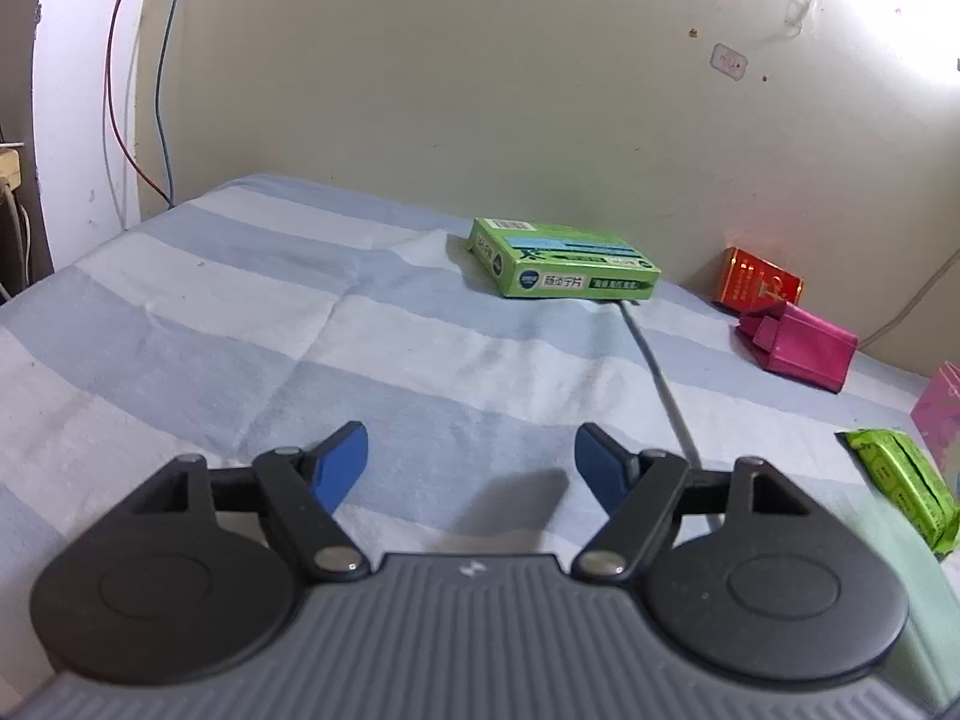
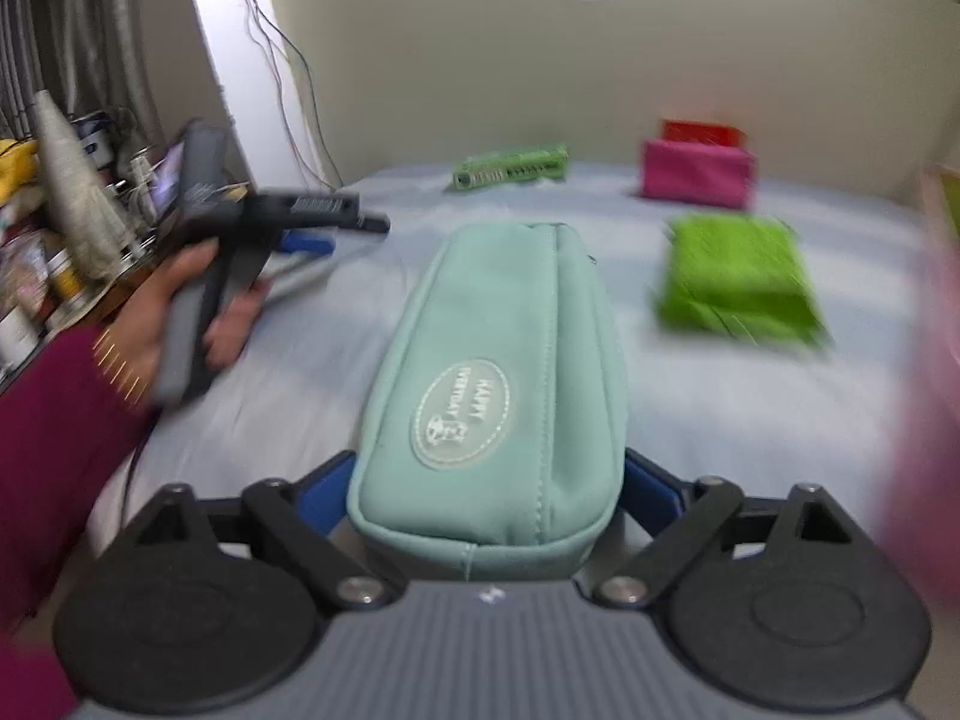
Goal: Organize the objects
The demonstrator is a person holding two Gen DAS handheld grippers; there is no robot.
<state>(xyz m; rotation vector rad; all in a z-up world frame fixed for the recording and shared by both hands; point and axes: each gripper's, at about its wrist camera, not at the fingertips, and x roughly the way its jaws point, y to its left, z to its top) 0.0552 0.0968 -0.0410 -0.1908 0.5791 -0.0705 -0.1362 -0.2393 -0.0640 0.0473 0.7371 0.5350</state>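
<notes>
The right claw point(image 2: 486, 480) pinches the near end of a long mint-green fabric pencil pouch point(image 2: 498, 384), which points away over a blue-and-white striped bed sheet point(image 1: 252, 312). The left claw point(image 1: 471, 459) hangs spread and empty above the sheet. Farther back, by the wall, lie a flat green cardboard box point(image 1: 561, 258), a red carton point(image 1: 759, 285) and a magenta box point(image 1: 798, 345); a bright green packet point(image 2: 741, 279) lies right of the pouch.

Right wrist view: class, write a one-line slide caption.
Right claw grips a mint pouch above the striped bed.
</notes>
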